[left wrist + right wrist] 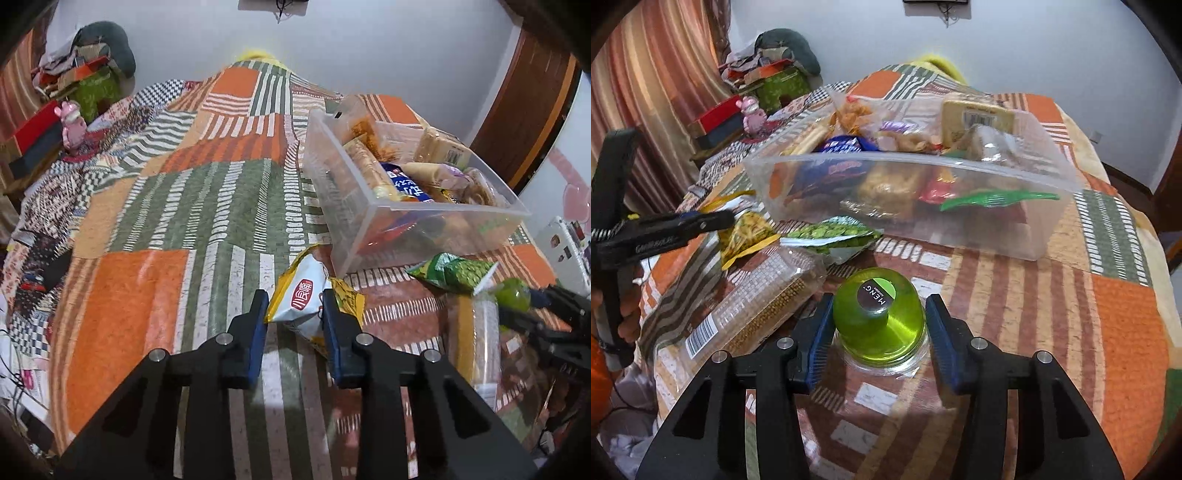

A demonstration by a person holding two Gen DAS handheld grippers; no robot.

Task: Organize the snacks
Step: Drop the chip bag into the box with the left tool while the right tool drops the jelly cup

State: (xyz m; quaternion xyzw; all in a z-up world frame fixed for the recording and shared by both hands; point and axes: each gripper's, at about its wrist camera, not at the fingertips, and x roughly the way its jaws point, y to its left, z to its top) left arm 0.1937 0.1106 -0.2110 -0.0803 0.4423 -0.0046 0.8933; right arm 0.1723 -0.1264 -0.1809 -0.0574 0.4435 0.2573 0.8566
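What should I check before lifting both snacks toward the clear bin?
1. Left tool closed on the white-and-yellow snack packet: ok, both blue pads press its sides.
2. Right tool closed on the green jelly cup: cannot tell; the left pad touches, the right looks slightly off.
3. Jelly cup upright: not ok, it sits dome up, rim on the cloth.
4. Room in the clear bin: not ok, snacks already reach the rim.
5. Path to the bin: ok for the right tool; the green pea packet lies left of it.
6. Long cracker pack clear of both tools: ok, beside them, ungripped.
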